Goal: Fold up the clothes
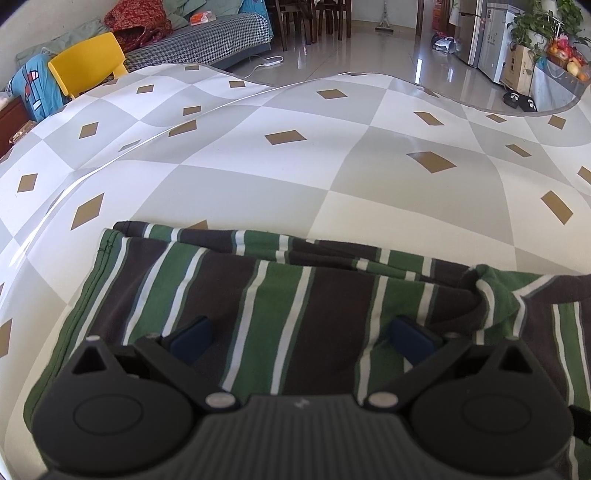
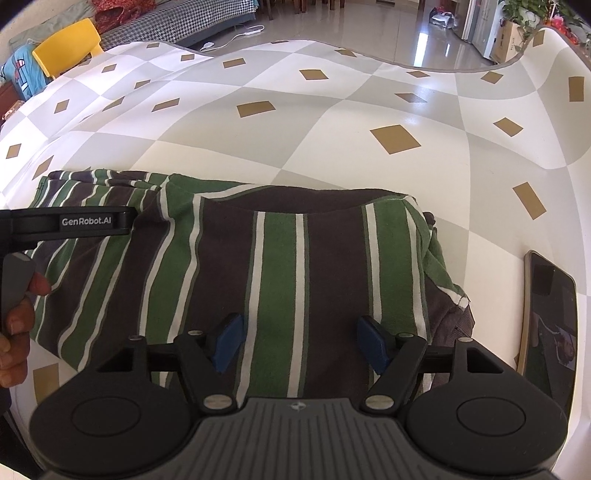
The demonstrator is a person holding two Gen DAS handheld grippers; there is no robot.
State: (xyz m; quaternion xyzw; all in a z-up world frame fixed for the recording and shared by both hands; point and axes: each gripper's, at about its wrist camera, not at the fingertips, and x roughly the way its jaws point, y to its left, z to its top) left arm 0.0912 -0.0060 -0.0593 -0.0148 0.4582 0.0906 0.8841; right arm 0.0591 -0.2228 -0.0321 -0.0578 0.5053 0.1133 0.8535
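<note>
A striped garment (image 1: 280, 302) in green, dark brown and white lies folded on the checked tablecloth (image 1: 258, 166). My left gripper (image 1: 303, 338) hangs just over its left part, open, with the blue pads (image 1: 192, 338) wide apart and only flat cloth beneath them. The same striped garment (image 2: 280, 266) fills the right wrist view, its neckline towards the far side. My right gripper (image 2: 304, 343) is open above its middle, and nothing sits between the blue pads (image 2: 229, 341). The left gripper's black body (image 2: 66, 223) and the hand (image 2: 14, 325) holding it show at the left edge.
A phone (image 2: 546, 325) lies on the tablecloth (image 2: 332, 140) right of the garment. A yellow chair (image 1: 88, 62) stands at the far left table edge, with a sofa (image 1: 199, 40) behind it. Tiled floor, a fridge (image 1: 487, 33) and a plant (image 1: 535, 18) lie beyond the far edge.
</note>
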